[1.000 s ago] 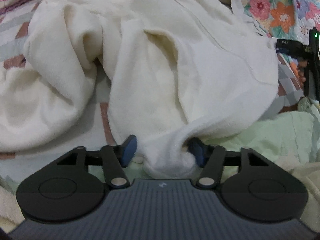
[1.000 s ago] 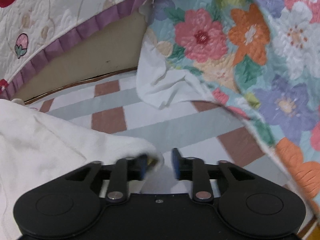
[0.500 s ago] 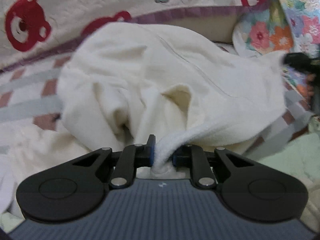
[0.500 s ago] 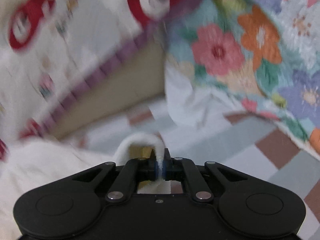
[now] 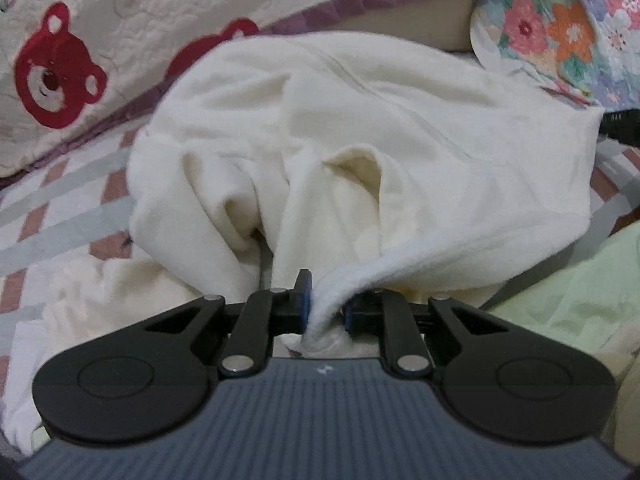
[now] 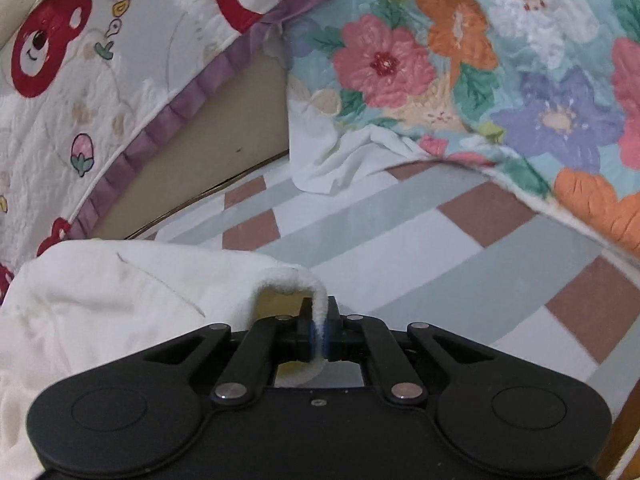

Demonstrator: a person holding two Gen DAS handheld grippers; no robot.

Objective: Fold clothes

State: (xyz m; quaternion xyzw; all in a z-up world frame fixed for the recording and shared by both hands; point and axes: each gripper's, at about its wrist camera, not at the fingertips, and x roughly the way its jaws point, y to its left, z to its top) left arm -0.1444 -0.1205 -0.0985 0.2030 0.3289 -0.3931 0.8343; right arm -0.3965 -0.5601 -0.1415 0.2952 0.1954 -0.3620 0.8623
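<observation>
Cream fleece fills the left wrist view: a rumpled garment heaped on a checked sheet of brown, grey and white. Behind it at the left hangs a quilt with red bears. The left gripper pinches a thick rolled edge of the garment between its blue pads. Pale green cloth lies at the right, and a flowered quilt sits in the far right corner. In the right wrist view, the right gripper is pressed tight on another looped edge of the same garment.
</observation>
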